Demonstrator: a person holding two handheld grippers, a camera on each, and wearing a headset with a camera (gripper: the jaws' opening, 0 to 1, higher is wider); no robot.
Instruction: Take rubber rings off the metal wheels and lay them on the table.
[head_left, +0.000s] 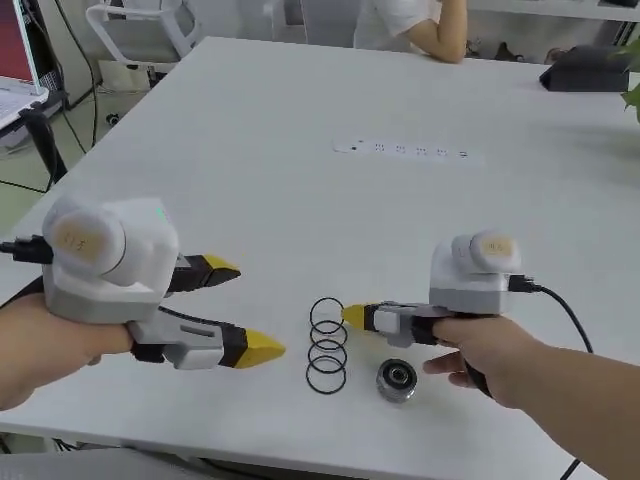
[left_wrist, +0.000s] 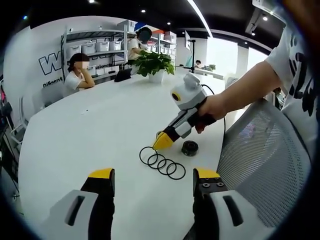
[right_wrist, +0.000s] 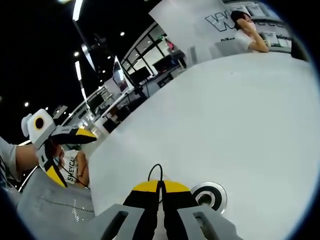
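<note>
Holds the left gripper (head_left: 250, 308) spread wide above the near left of the table (head_left: 300, 180), gripping nothing. Holds the right gripper (head_left: 350, 316) pressed together, tip at the right edge of the farthest of four rubber rings (head_left: 327, 345); cannot tell whether pinching it. Lying flat in a touching near-to-far row, with the metal wheel (head_left: 397, 380) just right of the nearest.

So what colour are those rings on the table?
Black: four thin rings in a row, clearest in the head view.
</note>
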